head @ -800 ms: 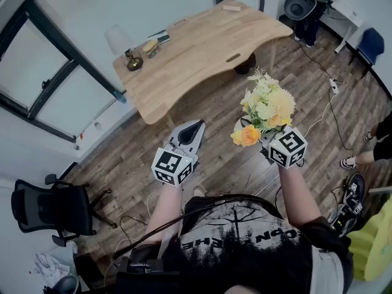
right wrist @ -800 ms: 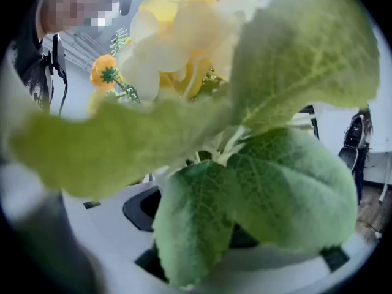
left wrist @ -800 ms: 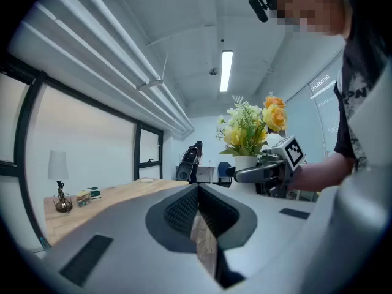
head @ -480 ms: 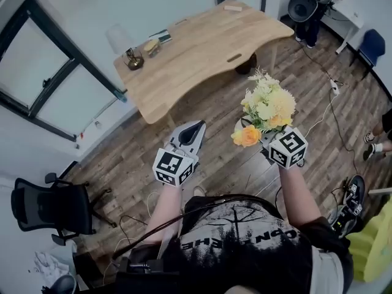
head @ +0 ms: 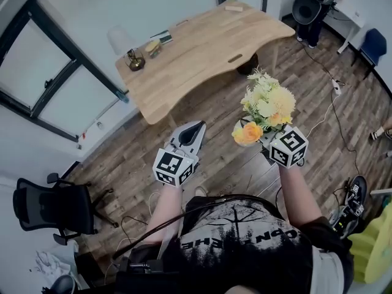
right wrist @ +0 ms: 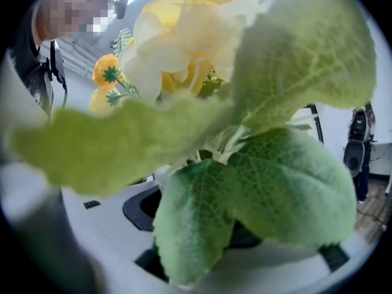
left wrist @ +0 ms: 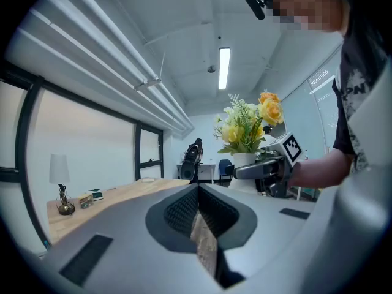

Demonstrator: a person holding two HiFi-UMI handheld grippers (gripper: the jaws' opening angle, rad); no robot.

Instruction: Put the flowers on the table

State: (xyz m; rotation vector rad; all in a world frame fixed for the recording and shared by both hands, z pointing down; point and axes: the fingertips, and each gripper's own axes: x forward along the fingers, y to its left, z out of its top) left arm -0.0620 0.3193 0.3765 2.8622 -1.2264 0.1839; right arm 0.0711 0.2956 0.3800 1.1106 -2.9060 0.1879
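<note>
A bunch of yellow, cream and orange flowers [head: 266,103] stands in a white vase [head: 239,126], carried in the air above the wood floor. My right gripper [head: 252,135] is shut on the vase; in the left gripper view its fingers clasp the vase [left wrist: 244,162] below the blooms [left wrist: 248,124]. Green leaves [right wrist: 263,182] fill the right gripper view and hide the jaws there. My left gripper [head: 195,128] is level with it at the left, shut and empty, its tips [left wrist: 199,192] pressed together. The light wooden table [head: 202,48] lies ahead, beyond both grippers.
A white lamp [head: 119,40] and small items [head: 150,46] stand at the table's left end, and a wooden block [head: 233,8] lies at its far edge. A black office chair [head: 49,207] sits at the lower left. Cables [head: 334,87] trail over the floor at the right.
Both grippers and the flowers hold nearly the same place. A person's feet at the right edge have moved almost out of view.
</note>
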